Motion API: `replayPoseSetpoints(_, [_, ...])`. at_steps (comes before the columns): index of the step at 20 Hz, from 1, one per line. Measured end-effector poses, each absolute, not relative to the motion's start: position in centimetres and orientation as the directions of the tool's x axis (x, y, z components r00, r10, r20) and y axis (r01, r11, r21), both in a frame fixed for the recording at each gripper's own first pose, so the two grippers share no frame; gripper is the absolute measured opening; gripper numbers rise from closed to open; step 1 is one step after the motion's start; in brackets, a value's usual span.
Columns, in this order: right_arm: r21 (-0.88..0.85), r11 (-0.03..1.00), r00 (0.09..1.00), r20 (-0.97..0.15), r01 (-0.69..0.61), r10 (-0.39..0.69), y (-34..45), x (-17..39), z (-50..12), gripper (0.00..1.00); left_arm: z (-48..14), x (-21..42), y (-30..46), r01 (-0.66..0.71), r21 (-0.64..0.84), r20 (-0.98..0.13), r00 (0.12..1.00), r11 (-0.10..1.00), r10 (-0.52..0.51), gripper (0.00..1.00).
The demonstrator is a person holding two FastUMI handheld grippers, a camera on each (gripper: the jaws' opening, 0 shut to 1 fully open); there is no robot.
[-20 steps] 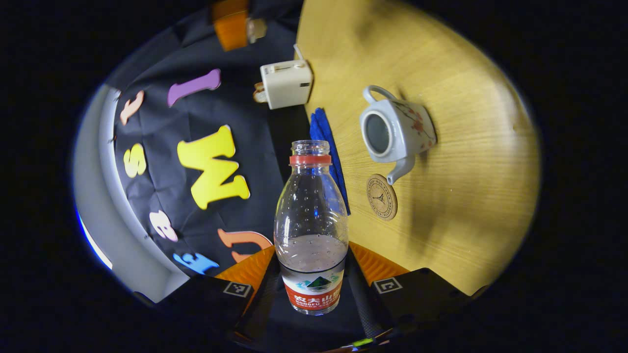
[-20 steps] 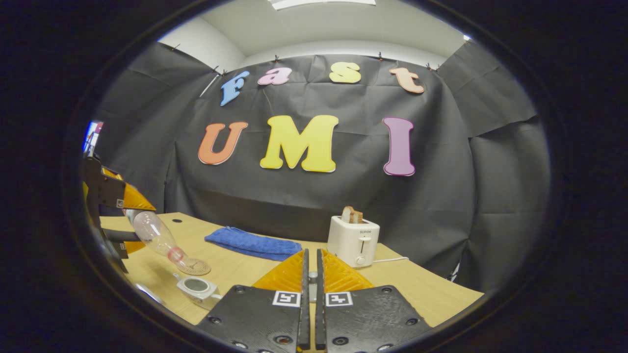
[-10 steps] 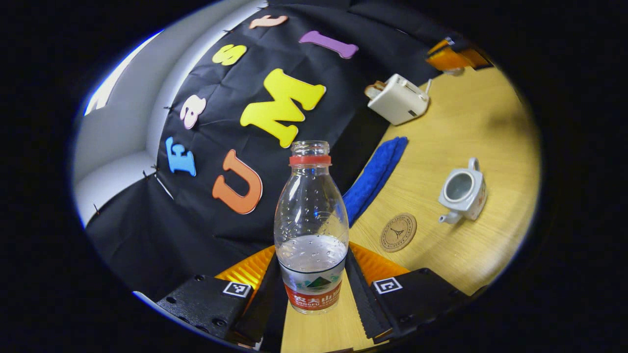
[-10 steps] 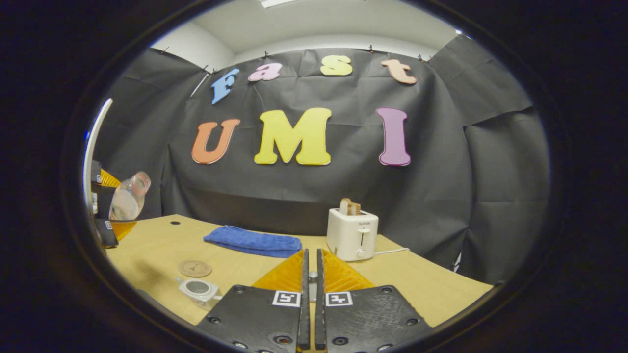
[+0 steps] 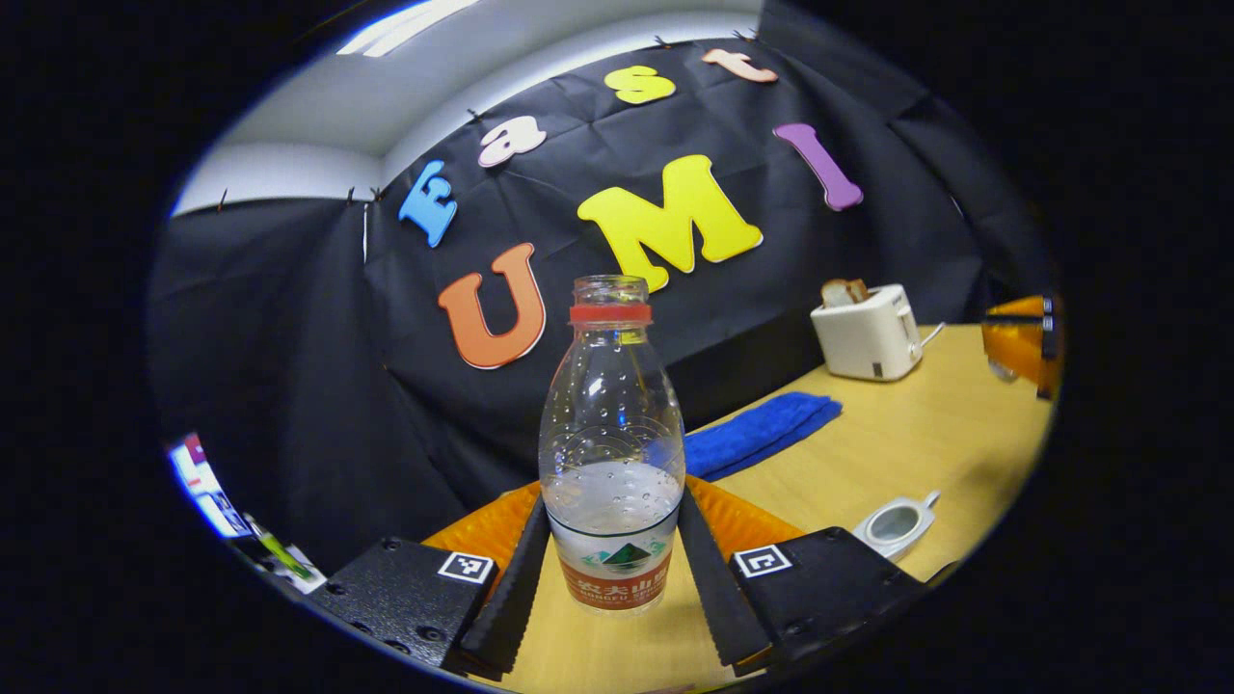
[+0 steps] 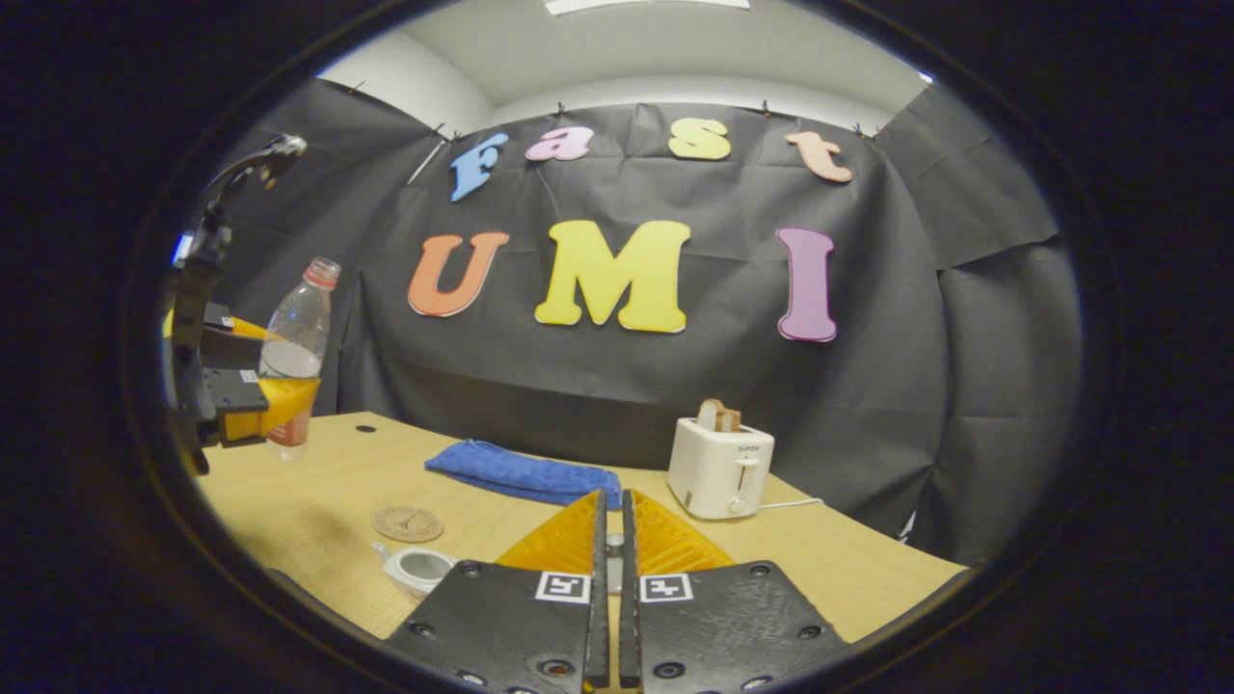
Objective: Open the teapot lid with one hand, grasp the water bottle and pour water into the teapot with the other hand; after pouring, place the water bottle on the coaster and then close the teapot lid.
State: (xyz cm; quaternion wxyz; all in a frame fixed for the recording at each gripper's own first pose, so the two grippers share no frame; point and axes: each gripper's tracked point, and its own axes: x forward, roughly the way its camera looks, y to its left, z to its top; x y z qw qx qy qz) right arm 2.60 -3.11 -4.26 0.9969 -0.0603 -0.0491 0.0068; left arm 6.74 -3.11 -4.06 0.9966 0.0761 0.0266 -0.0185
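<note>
Water bottle (image 5: 611, 453) upright (uncapped), left tongs (image 5: 611, 578) clamping it

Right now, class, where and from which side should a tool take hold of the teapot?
By its loop handle, approached from the side opposite the spout. The teapot stands upright and open on the table; its body is round and smooth, while the handle juts clear to pinch.

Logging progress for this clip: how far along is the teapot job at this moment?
Done: the teapot stands open. Pouring cannot be confirmed. In hand: the left gripper holds the water bottle upright above the table, part full. Left: set it on the bare coaster, then close the teapot; the right gripper looks shut on something small, likely the lid.
</note>
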Motion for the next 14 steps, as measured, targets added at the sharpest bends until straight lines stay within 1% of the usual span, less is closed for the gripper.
replayPoseSetpoints(3, [-0.128, 0.992, 0.995, 0.097, -0.019, 0.031, -2.5, 2.8, -4.7, 0.04, -3.7, 8.8, -5.2, 0.105, -0.010, 0.001, 0.995, 0.994, -0.105, 0.76])
replayPoseSetpoints(6, [-0.125, 0.992, 0.997, 0.072, -0.030, 0.039, -2.2, 3.1, -5.5, 0.04, -3.9, 11.3, -5.5, 0.120, -0.106, 0.045, 0.992, 0.987, -0.116, 0.76])
replayPoseSetpoints(9, [-0.136, 0.990, 0.997, 0.064, -0.030, 0.039, -2.2, 3.4, -5.9, 0.04, -5.6, 13.3, -6.3, 0.140, -0.185, 0.029, 0.990, 0.973, -0.137, 0.76])
replayPoseSetpoints(10, [-0.140, 0.990, 0.997, 0.063, -0.032, 0.041, -2.1, 3.6, -6.1, 0.04, -6.6, 13.9, -7.0, 0.155, -0.197, 0.007, 0.988, 0.968, -0.157, 0.76])
replayPoseSetpoints(14, [-0.135, 0.990, 0.998, 0.045, -0.037, 0.043, -1.9, 3.8, -7.1, 0.04, -9.7, 15.3, -7.4, 0.158, -0.193, -0.079, 0.981, 0.968, -0.176, 0.77])
